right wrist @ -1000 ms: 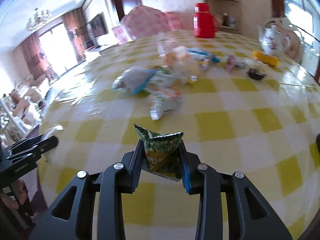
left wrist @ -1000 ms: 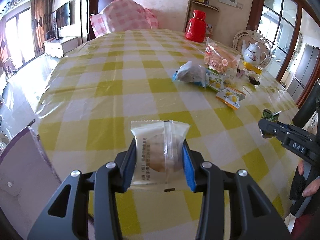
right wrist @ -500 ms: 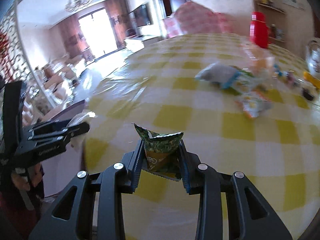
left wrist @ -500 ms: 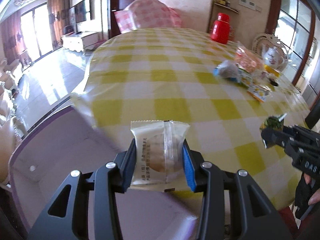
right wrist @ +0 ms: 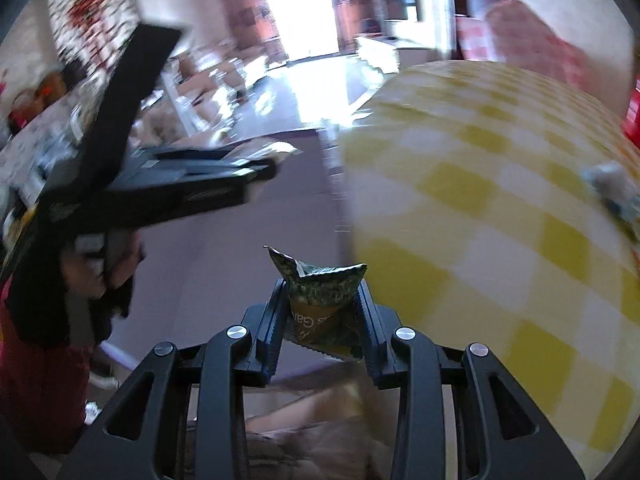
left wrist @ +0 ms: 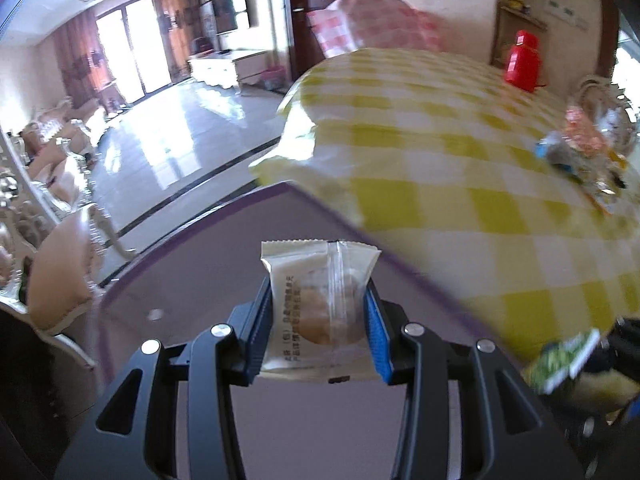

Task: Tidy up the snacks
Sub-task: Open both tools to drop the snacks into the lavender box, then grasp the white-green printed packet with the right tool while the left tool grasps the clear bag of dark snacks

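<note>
My left gripper (left wrist: 318, 312) is shut on a white cookie packet (left wrist: 318, 308) and holds it over a purple container (left wrist: 200, 264) beside the table's left edge. My right gripper (right wrist: 322, 304) is shut on a green snack packet (right wrist: 320, 296), also above the purple container (right wrist: 224, 248). In the right wrist view the left gripper (right wrist: 264, 170) shows at the left with its white packet tip. In the left wrist view the green packet (left wrist: 564, 360) shows at the lower right. More snacks (left wrist: 580, 156) lie in a pile on the table.
The table with a yellow checked cloth (left wrist: 460, 160) fills the right side; it also shows in the right wrist view (right wrist: 500, 200). A red thermos (left wrist: 522, 62) stands at its far end. A chair with a pink checked cover (left wrist: 372, 20) is behind it. Open floor lies to the left.
Both grippers have swung left, off the tabletop, with their packets held. They are now over the purple container beside the table edge.
</note>
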Motion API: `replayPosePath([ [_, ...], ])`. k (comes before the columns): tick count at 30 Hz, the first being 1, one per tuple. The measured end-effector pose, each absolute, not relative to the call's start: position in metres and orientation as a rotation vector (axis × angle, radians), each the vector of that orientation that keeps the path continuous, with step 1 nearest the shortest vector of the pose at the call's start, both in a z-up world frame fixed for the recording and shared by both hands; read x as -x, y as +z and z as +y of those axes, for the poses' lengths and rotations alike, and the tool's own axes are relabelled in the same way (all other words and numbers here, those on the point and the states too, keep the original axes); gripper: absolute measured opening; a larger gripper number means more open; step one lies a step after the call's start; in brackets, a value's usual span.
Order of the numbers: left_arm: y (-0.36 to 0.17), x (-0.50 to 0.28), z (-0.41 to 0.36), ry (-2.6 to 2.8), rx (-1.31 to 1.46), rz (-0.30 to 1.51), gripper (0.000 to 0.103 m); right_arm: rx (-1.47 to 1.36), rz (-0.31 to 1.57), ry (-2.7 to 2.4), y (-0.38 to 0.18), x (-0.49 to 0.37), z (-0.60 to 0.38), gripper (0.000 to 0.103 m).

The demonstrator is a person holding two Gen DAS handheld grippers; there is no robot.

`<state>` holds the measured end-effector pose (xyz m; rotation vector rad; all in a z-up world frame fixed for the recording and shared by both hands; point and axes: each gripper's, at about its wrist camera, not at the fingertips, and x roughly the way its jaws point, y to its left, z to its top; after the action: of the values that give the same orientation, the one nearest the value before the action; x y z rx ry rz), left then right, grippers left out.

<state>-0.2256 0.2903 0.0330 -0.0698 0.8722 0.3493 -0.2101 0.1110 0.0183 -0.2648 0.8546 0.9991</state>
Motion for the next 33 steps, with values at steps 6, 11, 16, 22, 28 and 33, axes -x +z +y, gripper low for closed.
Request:
replayPosePath([
  [6,0.043,0.238,0.319,0.501,0.048,0.853,0.09,0.233,0.863,1.154,0.018,0.225,0.138,0.058],
  [11,0.056,0.244,0.321,0.518,0.078,0.777,0.098,0.074,0.821,1.072,0.028,0.197,0.098,0.058],
  [16,0.051,0.233,0.302,0.434,0.114,0.766,0.101,-0.12,0.862,0.872,0.024,0.151,0.028,0.06],
  [22,0.027,0.211,0.257,0.195,0.225,0.895,0.101,-0.222,0.899,0.531,0.012,0.123,-0.069,0.071],
  [28,0.028,0.173,0.174,-0.008,0.237,0.942,0.101,-0.29,0.793,0.3,0.018,0.12,-0.145,0.088],
  [33,0.023,0.137,0.1,-0.12,0.165,0.955,0.101,-0.328,0.815,0.217,0.012,0.089,-0.172,0.088],
])
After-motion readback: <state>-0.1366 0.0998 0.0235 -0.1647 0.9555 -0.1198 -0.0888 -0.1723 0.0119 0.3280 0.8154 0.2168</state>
